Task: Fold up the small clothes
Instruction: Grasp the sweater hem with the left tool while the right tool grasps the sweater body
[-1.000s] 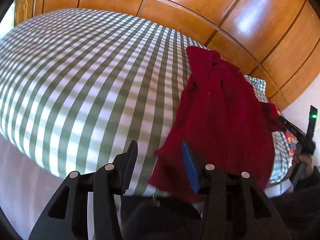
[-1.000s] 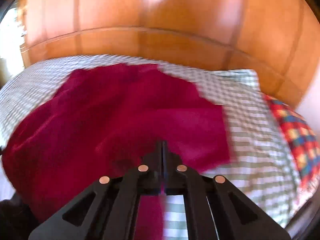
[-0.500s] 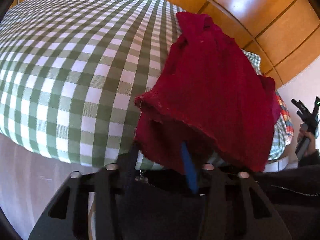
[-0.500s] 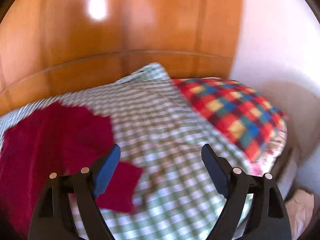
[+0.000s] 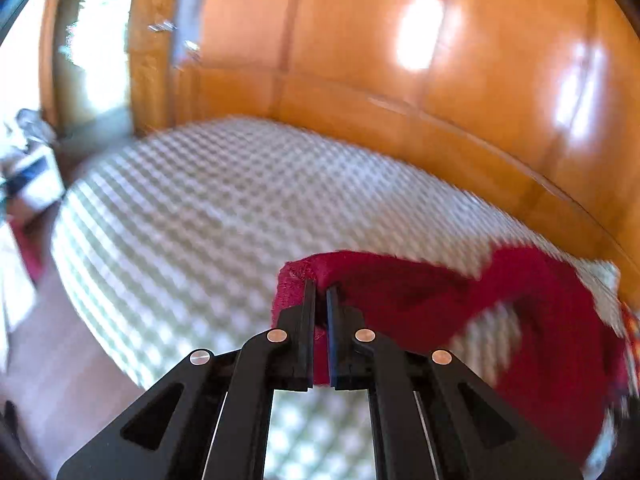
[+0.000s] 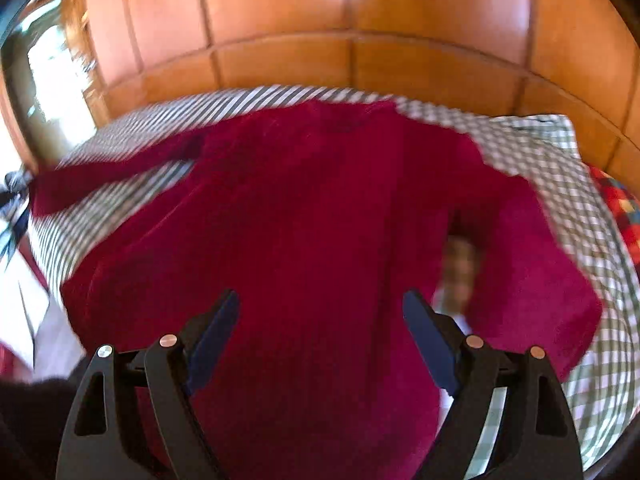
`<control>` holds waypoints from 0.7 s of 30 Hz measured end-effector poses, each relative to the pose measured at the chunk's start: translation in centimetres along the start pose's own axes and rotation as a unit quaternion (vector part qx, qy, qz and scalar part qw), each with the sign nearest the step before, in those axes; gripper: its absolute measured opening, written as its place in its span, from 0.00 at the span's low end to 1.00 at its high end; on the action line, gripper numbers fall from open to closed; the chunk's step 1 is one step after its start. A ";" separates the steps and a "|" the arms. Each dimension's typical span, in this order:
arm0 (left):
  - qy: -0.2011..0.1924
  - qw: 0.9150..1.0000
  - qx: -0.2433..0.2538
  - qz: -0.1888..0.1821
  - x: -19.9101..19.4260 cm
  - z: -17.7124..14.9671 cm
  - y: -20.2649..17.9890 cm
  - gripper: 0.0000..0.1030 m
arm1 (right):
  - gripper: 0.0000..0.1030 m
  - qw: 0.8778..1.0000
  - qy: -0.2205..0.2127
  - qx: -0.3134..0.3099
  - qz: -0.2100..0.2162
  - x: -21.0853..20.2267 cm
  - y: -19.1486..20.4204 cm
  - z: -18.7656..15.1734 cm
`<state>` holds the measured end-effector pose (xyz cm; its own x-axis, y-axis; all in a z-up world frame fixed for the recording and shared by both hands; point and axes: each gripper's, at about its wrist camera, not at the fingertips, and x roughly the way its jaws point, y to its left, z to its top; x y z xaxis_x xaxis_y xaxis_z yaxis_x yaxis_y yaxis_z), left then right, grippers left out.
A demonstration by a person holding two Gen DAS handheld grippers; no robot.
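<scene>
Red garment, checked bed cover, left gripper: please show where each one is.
red garment [image 6: 304, 216], right wrist view, middle of the body panel.
checked bed cover [image 5: 208, 200], left wrist view, bare part.
left gripper [image 5: 321, 292], left wrist view, between the fingertips, shut on a garment edge.

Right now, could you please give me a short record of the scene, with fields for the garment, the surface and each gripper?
garment: red top, spread on the bed, one sleeve pulled out to the side
surface: green-and-white checked bedspread
left gripper: shut on the sleeve cuff
right gripper: open, above the garment's body, holding nothing
backdrop: wooden panelling
image quality: motion-blurred
</scene>
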<state>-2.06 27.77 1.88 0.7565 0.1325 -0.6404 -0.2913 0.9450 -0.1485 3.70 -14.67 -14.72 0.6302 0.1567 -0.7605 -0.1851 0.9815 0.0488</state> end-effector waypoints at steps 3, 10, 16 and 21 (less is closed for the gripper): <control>-0.002 0.999 0.006 0.043 2.7 3.9 -0.5 0.04 | 0.81 1.000 0.012 0.002 -0.010 0.7 -0.5 -0.7; -0.017 0.996 0.038 0.073 4.4 5.4 -3.0 0.50 | 0.81 0.995 0.011 0.082 -0.051 -1.2 -5.8 -1.1; 0.016 0.989 0.113 -0.098 2.0 -1.1 -8.1 0.58 | 0.69 0.982 0.042 0.177 -0.048 -1.9 -11.6 -2.8; 0.116 0.955 0.179 -0.205 3.6 -8.0 -13.1 0.58 | 0.54 0.979 0.072 0.190 0.019 -2.0 -11.6 -4.6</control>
<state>-0.23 13.46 -4.51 0.6021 -0.3007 -0.7396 0.2519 0.9506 -0.1815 1.10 -26.91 -16.77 0.5106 0.2039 -0.8353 0.1052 0.9494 0.2961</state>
